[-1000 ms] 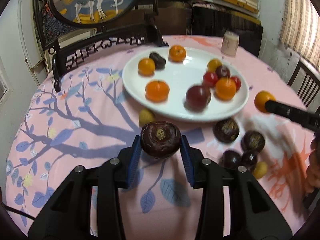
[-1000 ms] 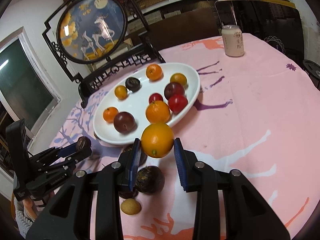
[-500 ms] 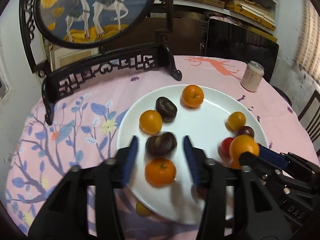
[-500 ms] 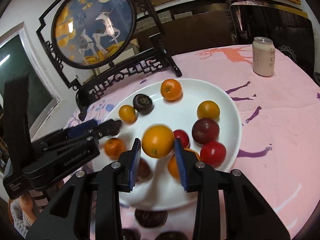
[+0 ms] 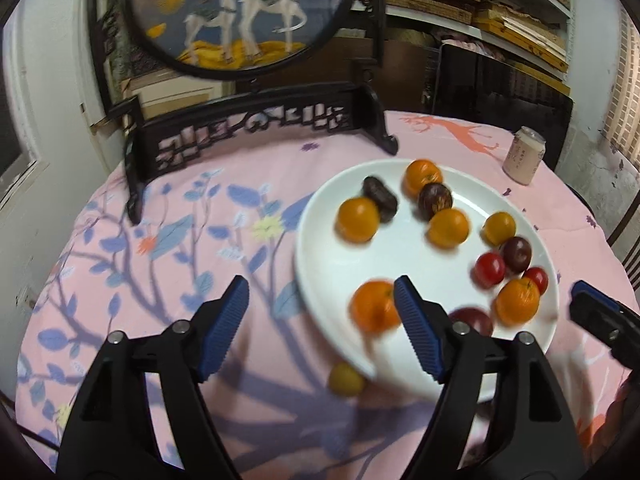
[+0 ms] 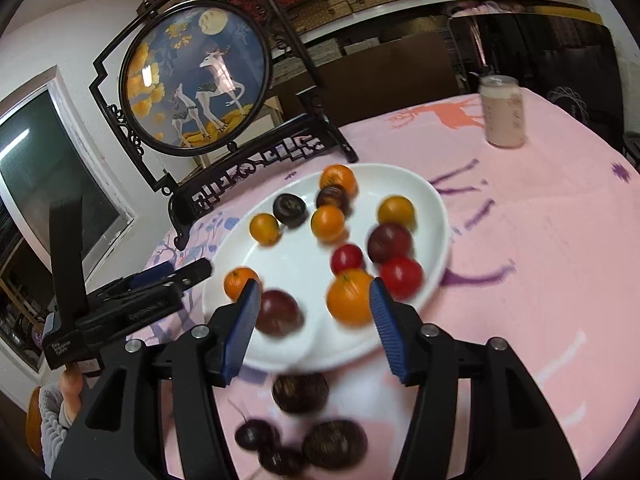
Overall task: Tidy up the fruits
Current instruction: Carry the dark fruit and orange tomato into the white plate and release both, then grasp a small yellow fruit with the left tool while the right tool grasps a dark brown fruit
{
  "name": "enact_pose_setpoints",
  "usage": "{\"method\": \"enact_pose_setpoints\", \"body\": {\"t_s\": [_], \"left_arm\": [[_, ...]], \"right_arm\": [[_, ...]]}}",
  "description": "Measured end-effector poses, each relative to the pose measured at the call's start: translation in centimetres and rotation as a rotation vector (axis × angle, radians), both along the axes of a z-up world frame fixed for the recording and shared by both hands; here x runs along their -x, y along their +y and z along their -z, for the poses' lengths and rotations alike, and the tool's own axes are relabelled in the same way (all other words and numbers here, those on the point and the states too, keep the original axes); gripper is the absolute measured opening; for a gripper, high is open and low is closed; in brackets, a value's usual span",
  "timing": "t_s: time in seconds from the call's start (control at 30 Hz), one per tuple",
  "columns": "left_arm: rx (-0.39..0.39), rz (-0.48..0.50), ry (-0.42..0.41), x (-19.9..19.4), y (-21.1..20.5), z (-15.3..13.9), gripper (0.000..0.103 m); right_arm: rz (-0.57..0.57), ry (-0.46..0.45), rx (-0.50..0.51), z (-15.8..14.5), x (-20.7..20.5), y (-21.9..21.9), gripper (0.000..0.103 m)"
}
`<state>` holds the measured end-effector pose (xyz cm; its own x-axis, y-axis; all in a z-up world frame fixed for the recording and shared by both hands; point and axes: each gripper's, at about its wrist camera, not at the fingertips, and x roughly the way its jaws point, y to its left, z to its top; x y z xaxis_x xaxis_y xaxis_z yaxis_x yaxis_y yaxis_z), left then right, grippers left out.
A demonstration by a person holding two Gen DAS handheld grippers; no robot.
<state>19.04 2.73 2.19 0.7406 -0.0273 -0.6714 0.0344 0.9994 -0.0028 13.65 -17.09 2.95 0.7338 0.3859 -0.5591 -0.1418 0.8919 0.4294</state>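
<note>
Both grippers' jaws have just been opening; nothing is sitting pinched between either pair. Left gripper [image 5: 320,322] is hanging spread over the tablecloth, left of the white plate [image 5: 320,280]. Right gripper [image 6: 314,322] is hovering spread at the plate's near rim. Remaining dark fruits [image 6: 300,392] are lying just near of it, closest to the right hand.

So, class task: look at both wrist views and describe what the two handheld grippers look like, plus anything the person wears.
Both are black plastic, clamp-shaped tools. The left gripper and the right gripper each have two angular arms with silver screws and blue ribbed pads. In the right wrist view, the left gripper's side carries small white lettering, too blurred to read. A grey knitted cuff shows beneath it. No cables are clearly visible.
</note>
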Motion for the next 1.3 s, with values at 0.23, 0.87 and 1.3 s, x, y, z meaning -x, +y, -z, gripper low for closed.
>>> {"method": "enact_pose_setpoints", "body": {"t_s": [0.23,0.87,1.3], "left_arm": [[-0.061,-0.02,0.03,3.6,0.9,1.9,0.083],[-0.118,0.123,0.074,2.9,-1.2,4.4,0.066],[-0.053,0.132,0.104,4.4,-0.8,4.2,0.024]], "right_arm": [[0.045,0.0,0.022,0.2,3.2,-1.1,0.063],[0.046,0.016,0.017,0.3,3.4,-1.7,0.063],[-0.035,0.079,0.018,1.2,2.9,-0.4,0.063]]}}
